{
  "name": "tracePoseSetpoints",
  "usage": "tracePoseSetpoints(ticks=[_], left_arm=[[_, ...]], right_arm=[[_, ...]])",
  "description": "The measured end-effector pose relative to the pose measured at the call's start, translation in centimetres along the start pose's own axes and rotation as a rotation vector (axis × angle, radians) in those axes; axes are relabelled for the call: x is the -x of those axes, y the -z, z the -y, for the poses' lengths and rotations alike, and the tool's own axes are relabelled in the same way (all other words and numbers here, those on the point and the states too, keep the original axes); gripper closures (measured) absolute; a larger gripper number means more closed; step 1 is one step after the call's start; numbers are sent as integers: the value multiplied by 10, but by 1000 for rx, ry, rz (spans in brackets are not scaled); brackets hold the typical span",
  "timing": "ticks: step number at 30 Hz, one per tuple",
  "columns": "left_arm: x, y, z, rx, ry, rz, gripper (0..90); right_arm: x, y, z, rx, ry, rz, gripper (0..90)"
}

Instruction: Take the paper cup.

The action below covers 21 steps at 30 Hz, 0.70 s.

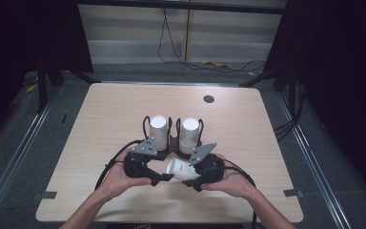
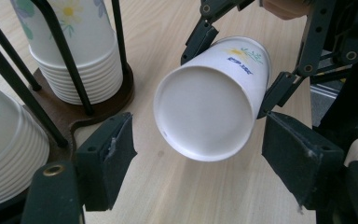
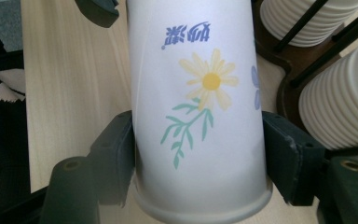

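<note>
Clamping a paper cup (image 3: 200,116), the right gripper (image 3: 198,154) points its base between the left gripper (image 2: 198,163)'s spread fingers (image 2: 107,154).

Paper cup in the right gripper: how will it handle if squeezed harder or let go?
The paper cup looks thin-walled, so the right gripper probably dents it under more force. Empty, so likely very light. Held sideways above the table, it would likely roll if dropped.
</note>
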<state>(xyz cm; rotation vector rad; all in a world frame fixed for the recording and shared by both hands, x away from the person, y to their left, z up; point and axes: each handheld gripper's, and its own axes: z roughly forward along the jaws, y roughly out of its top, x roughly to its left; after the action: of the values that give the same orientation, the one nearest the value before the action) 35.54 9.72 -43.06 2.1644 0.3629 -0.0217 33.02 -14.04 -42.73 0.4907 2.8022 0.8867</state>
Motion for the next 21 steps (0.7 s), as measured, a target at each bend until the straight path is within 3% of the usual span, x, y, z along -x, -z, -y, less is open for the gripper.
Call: tracePoseSetpoints(ticks=[9, 21], left_arm=[[0, -4, 1, -41, 2, 36, 287], [0, -10, 3, -73, 16, 20, 222]], right_arm=[[-3, -5, -3, -42, 31, -1, 327], [-6, -9, -8, -70, 77, -6, 330]])
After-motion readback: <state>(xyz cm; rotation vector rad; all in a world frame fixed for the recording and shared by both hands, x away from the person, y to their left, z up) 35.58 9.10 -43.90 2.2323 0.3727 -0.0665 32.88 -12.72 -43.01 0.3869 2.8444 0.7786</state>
